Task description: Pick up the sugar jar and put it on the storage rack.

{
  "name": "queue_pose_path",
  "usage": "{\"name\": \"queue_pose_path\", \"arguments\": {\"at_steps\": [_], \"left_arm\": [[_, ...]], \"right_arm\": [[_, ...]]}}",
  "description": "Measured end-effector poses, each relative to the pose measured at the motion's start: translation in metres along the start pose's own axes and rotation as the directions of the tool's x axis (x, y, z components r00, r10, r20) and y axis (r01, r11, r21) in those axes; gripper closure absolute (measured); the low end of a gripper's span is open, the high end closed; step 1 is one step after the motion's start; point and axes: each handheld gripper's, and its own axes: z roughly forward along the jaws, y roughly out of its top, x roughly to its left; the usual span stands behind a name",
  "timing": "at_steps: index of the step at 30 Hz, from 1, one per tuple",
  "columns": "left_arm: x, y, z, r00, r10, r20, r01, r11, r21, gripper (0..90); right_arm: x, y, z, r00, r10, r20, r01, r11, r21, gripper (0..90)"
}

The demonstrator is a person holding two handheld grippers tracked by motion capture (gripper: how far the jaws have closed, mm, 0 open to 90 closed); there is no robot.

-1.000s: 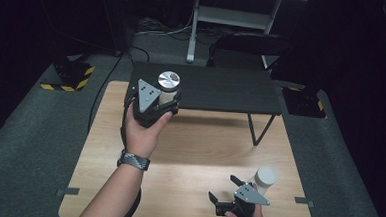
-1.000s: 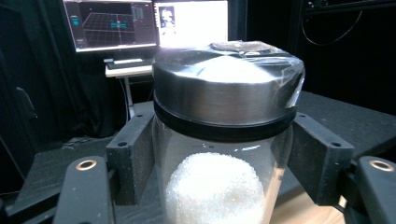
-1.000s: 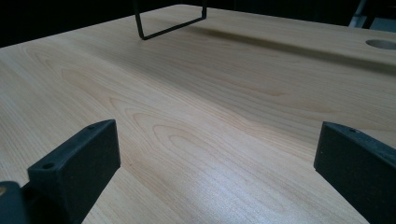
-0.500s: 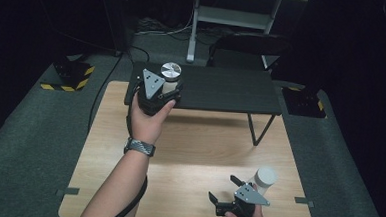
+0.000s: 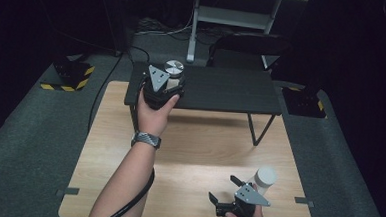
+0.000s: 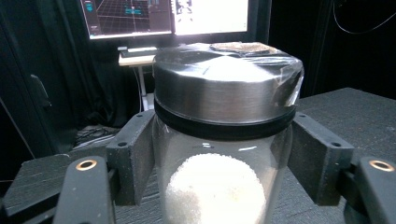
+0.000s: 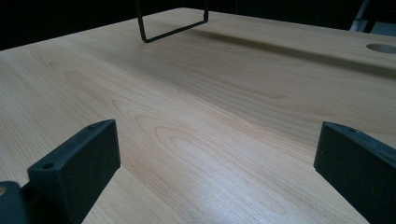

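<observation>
The left gripper [image 6: 224,158] has its jaws clamped on a clear glass jar with a brushed steel lid [image 6: 226,121], white grains inside. No readable label on it. The right gripper [image 7: 219,172] has its jaws wide apart over the pale wooden surface [image 7: 196,93].

Lab or recording studio setup, not a home. The space is enclosed by black curtains [image 5: 45,20], and grey carpet [image 5: 23,154] is laid under a plain wooden tabletop [image 5: 203,154]. Yellow-black hazard-striped stand bases [image 5: 72,77] are placed at both sides. Cables [image 5: 155,26] are run across the floor behind. Lit monitors [image 6: 168,16] showing a 3D grid are seen in the left gripper view.
</observation>
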Motion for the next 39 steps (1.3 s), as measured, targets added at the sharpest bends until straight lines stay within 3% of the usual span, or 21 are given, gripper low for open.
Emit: {"name": "queue_pose_path", "arguments": {"at_steps": [15,19,33,39], "left_arm": [[0.0018,-0.0057,0.0062,0.9999,-0.016,-0.002,0.016,0.9999,0.006,30.2],[0.0034,-0.0084,0.007,0.9992,-0.04,-0.002,0.04,0.9992,0.0,30.1],[0.001,-0.0074,0.0062,0.9993,-0.037,-0.01,0.037,0.9993,0.005,29.9],[-0.0012,-0.008,0.0051,0.9991,-0.04,-0.013,0.04,0.9992,0.003,23.5]], "right_arm": [[0.0008,-0.0002,-0.0002,1.0,-0.005,0.002,0.005,1.0,-0.001,0.2],[0.0013,-0.0001,-0.0001,1.0,-0.006,0.003,0.006,1.0,0.0,0.2],[0.0018,0.0001,-0.0001,1.0,-0.005,0.004,0.005,1.0,0.0,0.2],[0.0022,0.0003,0.0,1.0,-0.006,0.005,0.006,1.0,0.002,0.2]]}}
